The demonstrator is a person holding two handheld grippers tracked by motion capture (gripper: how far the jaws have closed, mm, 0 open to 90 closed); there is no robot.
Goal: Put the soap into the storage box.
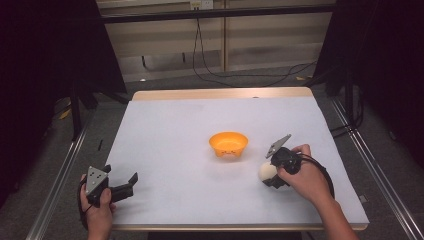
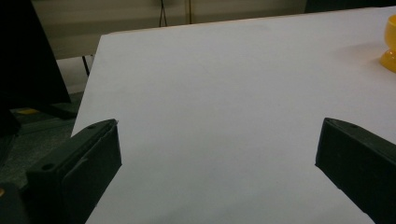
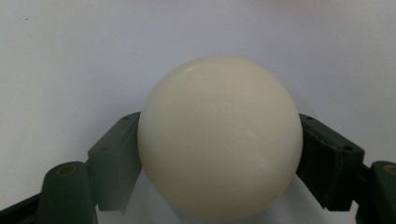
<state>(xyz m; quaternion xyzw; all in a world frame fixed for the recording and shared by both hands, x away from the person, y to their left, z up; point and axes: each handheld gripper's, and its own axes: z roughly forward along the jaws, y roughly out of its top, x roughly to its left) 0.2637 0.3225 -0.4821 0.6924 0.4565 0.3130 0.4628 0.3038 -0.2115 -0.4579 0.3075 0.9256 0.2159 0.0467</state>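
Note:
A cream-white ball [image 1: 266, 171] rests low over the white table [image 1: 175, 130], to the right of an orange bowl [image 1: 228, 143]. My right gripper [image 1: 270, 176] is shut on it; in the right gripper view both black jaws press the sides of the ball [image 3: 219, 140]. My left gripper [image 1: 129, 185] lies near the table's front left corner, held in a hand, open with nothing between its jaws. In the left gripper view its jaws stand wide apart over bare white surface, and the orange bowl [image 2: 390, 44] peeks in at the right edge.
The table sits in a metal frame with rails [image 1: 60, 175] along both sides. Black cables [image 1: 240, 75] trail on the floor behind the far edge. Dark curtains [image 1: 50, 50] stand at both sides.

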